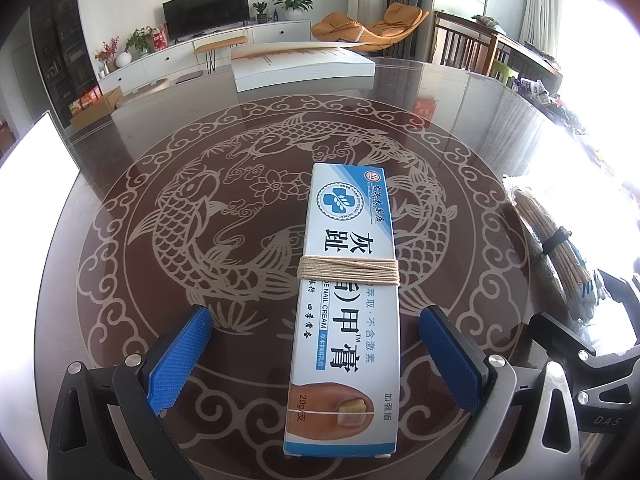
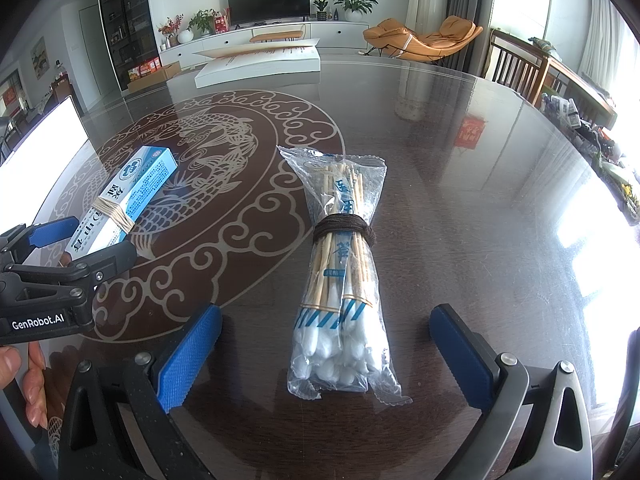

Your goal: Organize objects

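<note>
The nail cream box (image 1: 346, 308), bound with tan thread (image 1: 349, 271), lies flat on the glass table (image 1: 120, 208) at lower centre of the left wrist view, its near end between the spread blue pads of the left gripper (image 1: 316, 354), which is open and holds nothing. The cotton swab pack (image 2: 342, 280), tied with dark cord (image 2: 344, 229), lies at centre of the right wrist view, its cotton end between the parted pads of the right gripper (image 2: 326, 354), likewise empty. (Both jaws are seen clear of their objects.) The step is judged to be a paired pickup. The box is best squeezed across its narrow sides, near the thread. The pack is best pinched near the cord, where the sticks are firm; the loose film may slip.
</note>
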Tool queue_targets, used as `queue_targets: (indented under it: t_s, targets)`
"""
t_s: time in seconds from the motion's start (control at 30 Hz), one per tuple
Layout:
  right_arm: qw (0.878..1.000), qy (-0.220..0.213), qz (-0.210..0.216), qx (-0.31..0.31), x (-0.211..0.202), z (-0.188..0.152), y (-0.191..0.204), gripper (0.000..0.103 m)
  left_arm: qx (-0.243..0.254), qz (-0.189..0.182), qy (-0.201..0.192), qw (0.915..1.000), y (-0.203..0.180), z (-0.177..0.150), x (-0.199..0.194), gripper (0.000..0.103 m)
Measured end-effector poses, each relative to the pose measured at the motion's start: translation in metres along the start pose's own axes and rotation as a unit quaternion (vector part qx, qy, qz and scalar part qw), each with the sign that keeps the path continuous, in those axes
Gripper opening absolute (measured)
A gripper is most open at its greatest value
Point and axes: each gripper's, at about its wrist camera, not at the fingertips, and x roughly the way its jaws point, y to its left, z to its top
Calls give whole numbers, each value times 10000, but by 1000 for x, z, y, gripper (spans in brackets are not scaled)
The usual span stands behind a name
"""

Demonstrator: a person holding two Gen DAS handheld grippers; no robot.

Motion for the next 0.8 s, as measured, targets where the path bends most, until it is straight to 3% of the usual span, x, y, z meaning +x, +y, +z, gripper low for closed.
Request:
queue_targets:
  t_s: [0.53,0.6,0.73,0.8]
  targets:
    - [10000,-2,-1,1,0,0,0,103,3,0,14,10000,1,1,2,103]
    - [10000,12,4,-2,0,0,0,103,163,-115,176,9996,0,4,3,103]
    - [9963,749,356,-213,10,24,-5,103,565,-420,841,9940,3,21,10,103]
    - [9921,1026,692,188,16,42,-16,103,540,-451,926,9932,3,26,12,103]
